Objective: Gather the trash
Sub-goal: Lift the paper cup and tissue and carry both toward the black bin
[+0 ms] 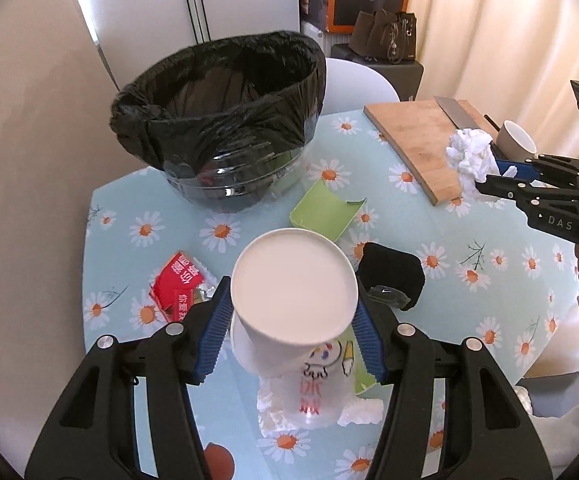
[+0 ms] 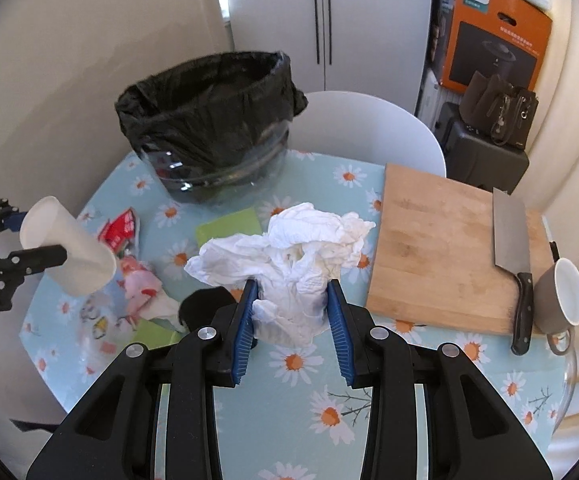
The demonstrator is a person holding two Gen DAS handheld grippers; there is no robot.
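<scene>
My left gripper is shut on a white paper cup, lifted off the table with its base facing the camera; the same cup shows at the left of the right wrist view. My right gripper is shut on a crumpled white tissue, held above the table, and the tissue also appears at the right of the left wrist view. A bin lined with a black bag stands open at the far left of the table.
On the daisy-print tablecloth lie a red wrapper, a green card piece, a black object and a clear printed plastic cup. A wooden cutting board carries a cleaver beside a grey mug. A white chair stands behind the table.
</scene>
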